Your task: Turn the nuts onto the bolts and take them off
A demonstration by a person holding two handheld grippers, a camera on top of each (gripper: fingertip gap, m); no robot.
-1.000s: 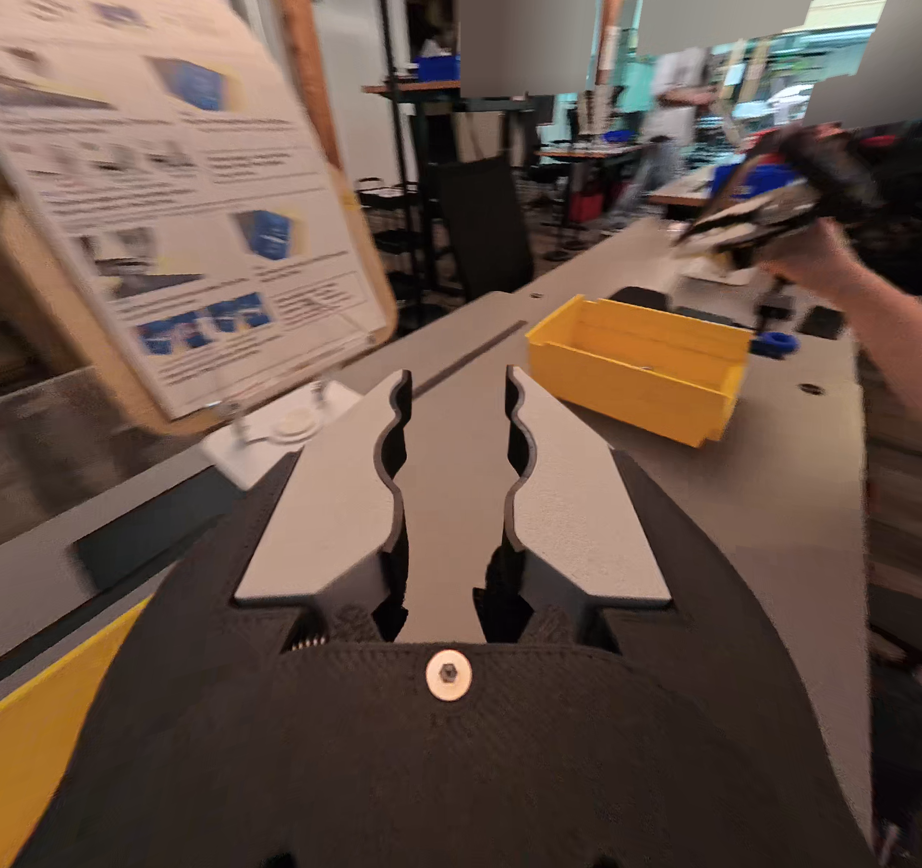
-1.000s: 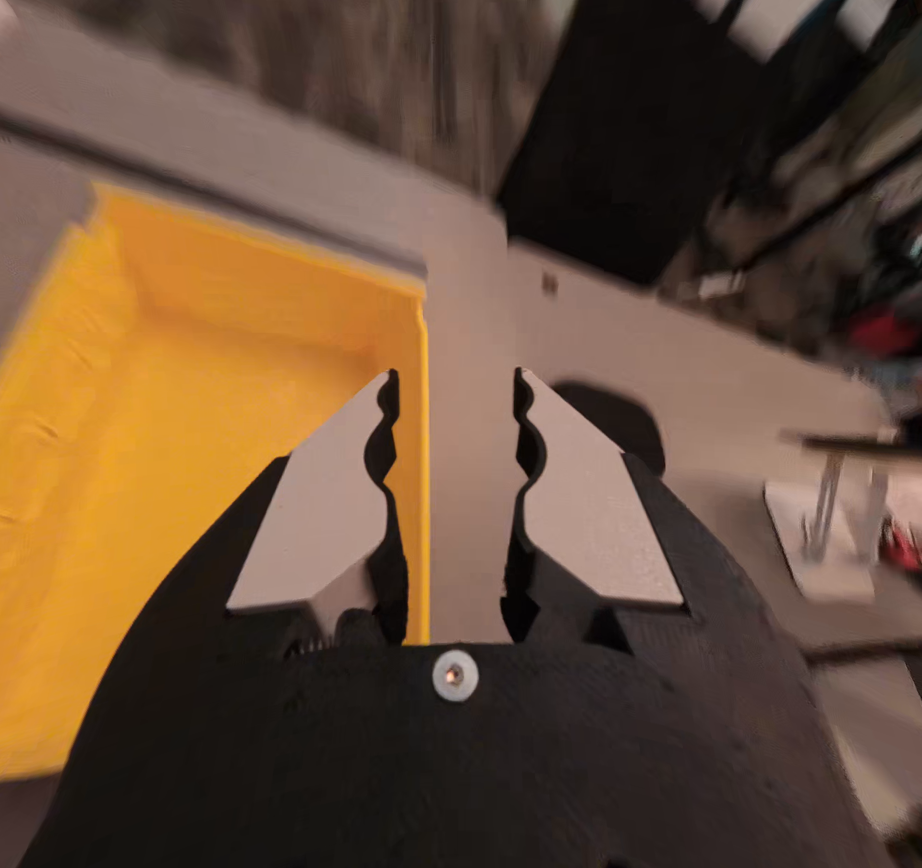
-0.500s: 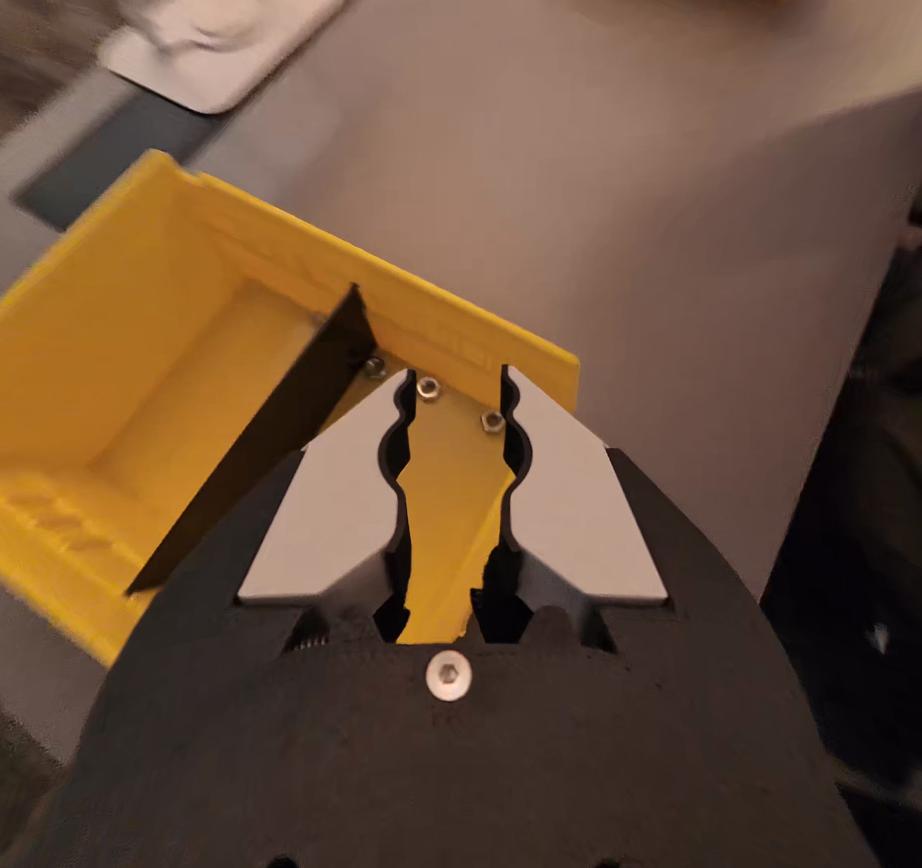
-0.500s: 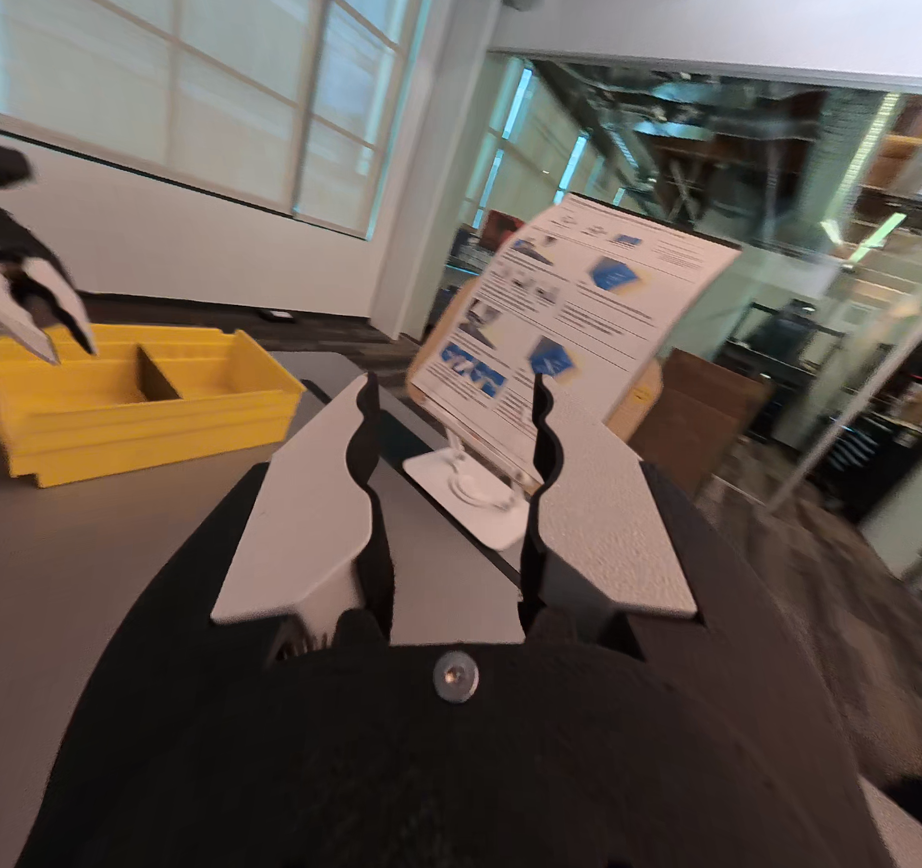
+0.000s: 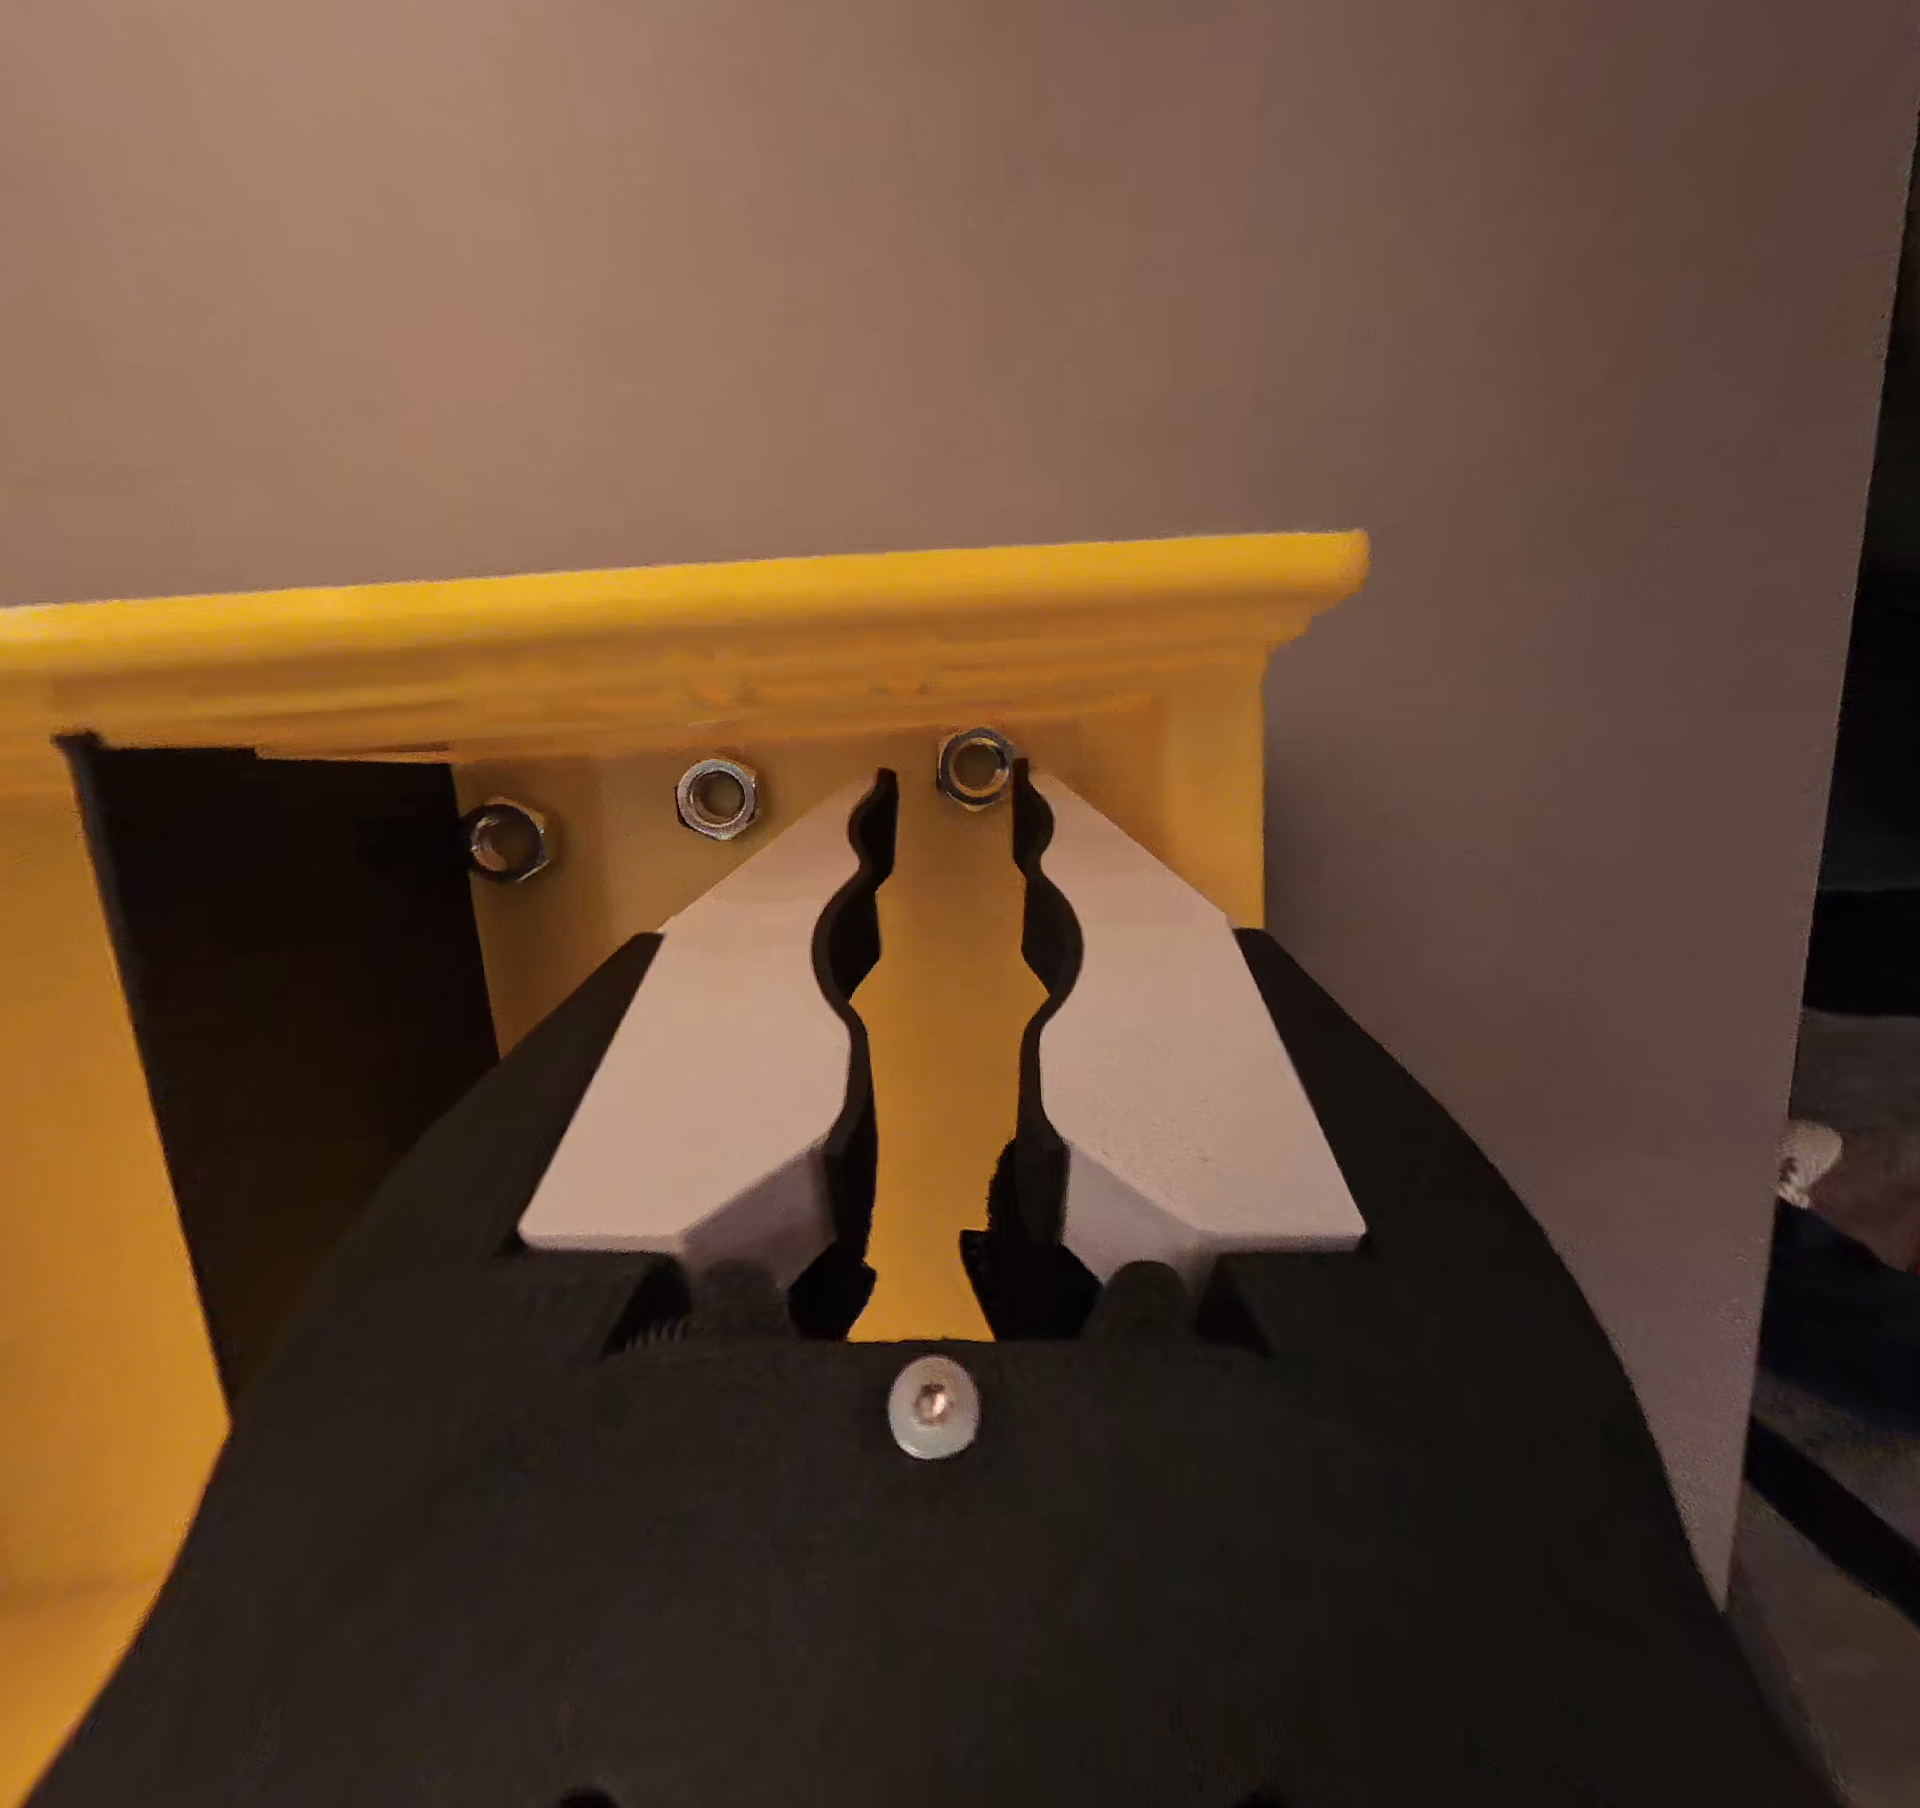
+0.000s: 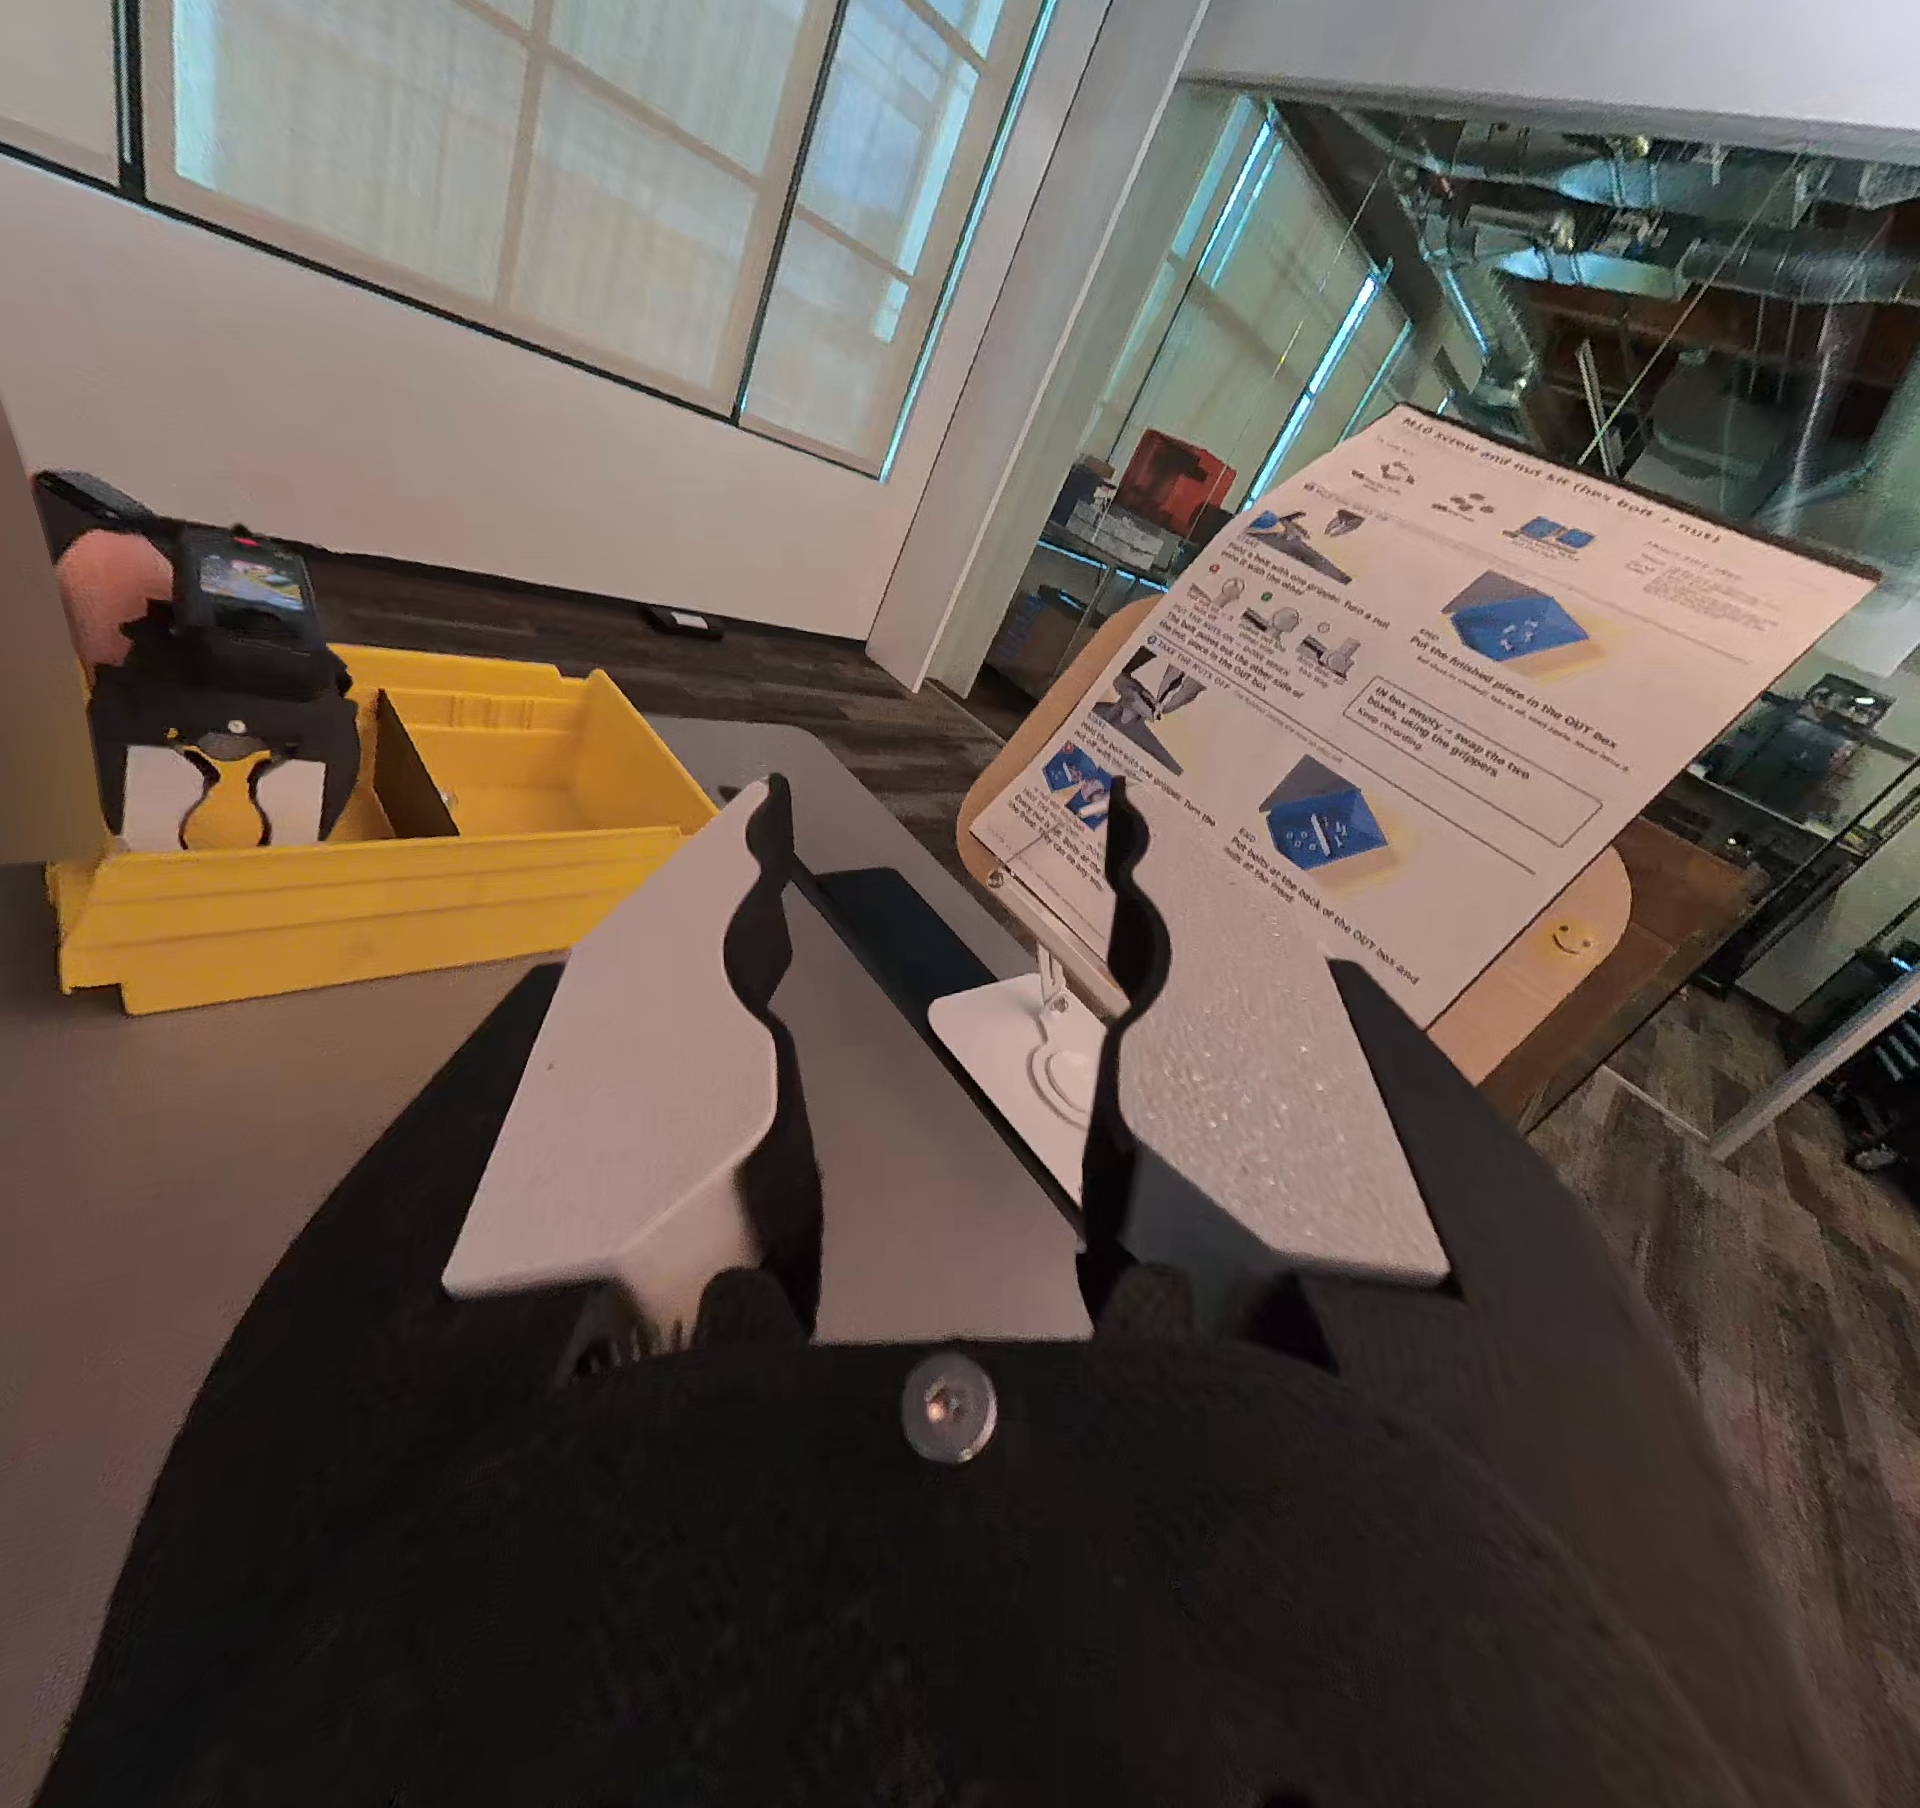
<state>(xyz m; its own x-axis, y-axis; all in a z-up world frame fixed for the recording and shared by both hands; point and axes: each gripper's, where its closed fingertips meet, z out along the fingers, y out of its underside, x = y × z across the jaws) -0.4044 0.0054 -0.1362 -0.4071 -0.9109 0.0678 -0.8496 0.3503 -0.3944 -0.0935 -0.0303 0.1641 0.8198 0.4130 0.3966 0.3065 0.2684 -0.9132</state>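
The left wrist view is dim and warm, with the yellow bin (image 5: 675,605) rim soft and slightly blurred. The right wrist view is bright from daylight through the large windows (image 6: 499,127); straight lines bend at its edges, sharp mostly

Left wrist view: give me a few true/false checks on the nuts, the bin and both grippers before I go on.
1. Three nuts lie in the yellow bin. True: left nut, middle nut, right nut.
2. The left gripper is shut on a nut. False: it is open, with the right nut just beyond its right fingertip.
3. A black divider splits the bin. True.
4. The right gripper holds a bolt. False: it is open and empty, above the table.
5. The left gripper is outside the bin. False: it reaches into it.
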